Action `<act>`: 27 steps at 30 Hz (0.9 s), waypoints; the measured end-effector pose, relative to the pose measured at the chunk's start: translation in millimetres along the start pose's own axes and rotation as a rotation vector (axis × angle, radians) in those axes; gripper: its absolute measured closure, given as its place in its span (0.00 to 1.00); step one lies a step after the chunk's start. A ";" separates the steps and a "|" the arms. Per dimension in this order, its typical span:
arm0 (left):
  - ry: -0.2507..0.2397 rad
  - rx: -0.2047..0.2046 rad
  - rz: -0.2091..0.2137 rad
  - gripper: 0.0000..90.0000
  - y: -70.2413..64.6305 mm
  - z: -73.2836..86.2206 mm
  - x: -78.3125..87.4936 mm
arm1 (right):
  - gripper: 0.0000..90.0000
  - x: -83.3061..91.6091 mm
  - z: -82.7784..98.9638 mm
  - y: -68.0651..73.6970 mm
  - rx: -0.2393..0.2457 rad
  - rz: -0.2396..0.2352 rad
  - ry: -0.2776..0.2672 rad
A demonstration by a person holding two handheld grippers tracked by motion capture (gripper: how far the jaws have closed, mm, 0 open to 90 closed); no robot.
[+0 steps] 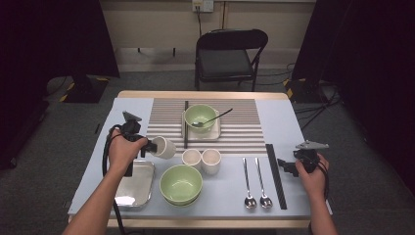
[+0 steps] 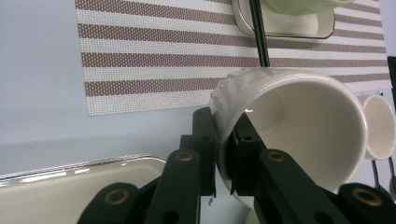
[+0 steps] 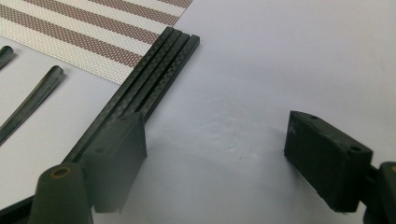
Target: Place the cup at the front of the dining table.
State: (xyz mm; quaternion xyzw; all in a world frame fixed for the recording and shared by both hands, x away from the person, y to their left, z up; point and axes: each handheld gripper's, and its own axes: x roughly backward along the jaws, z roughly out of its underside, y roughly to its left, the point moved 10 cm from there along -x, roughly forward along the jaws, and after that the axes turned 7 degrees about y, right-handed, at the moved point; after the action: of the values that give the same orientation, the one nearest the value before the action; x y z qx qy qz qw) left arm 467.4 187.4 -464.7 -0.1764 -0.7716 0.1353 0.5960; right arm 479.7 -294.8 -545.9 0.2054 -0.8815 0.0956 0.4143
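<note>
Left gripper view, left gripper (image 2: pixel 223 154) pinching tilted white cup (image 2: pixel 299 126) wall, right gripper (image 3: pixel 215 161) wide apart beside black chopsticks (image 3: pixel 149 79).

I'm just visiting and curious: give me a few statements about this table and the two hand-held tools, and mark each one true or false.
1. The left tool pinches the wall of a white cup. True.
2. That cup stands upright on the mat. False: it is tilted, its mouth turned sideways, beside the metal tray.
3. The right tool is shut on the black chopsticks. False: its jaws stand wide apart, holding nothing.
4. A spoon rests in the far green bowl. True.
5. Two spoons lie on the table beside the chopsticks. True.
</note>
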 end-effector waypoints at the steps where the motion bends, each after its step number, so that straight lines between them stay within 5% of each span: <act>1: 0.000 0.002 0.009 0.93 -1.0 -0.1 0.0 | 0.22 0.0 0.0 0.0 0.000 0.001 0.000; 27: -0.001 0.008 -0.002 0.93 -0.2 -12.3 4.5 | 0.22 -0.1 0.0 0.0 0.002 0.001 0.000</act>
State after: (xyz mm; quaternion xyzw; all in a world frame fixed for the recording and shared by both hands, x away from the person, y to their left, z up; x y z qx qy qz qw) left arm 478.3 189.1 -457.6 -0.1732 -0.7714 0.1381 0.5966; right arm 479.8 -294.8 -545.9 0.2054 -0.8816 0.0964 0.4139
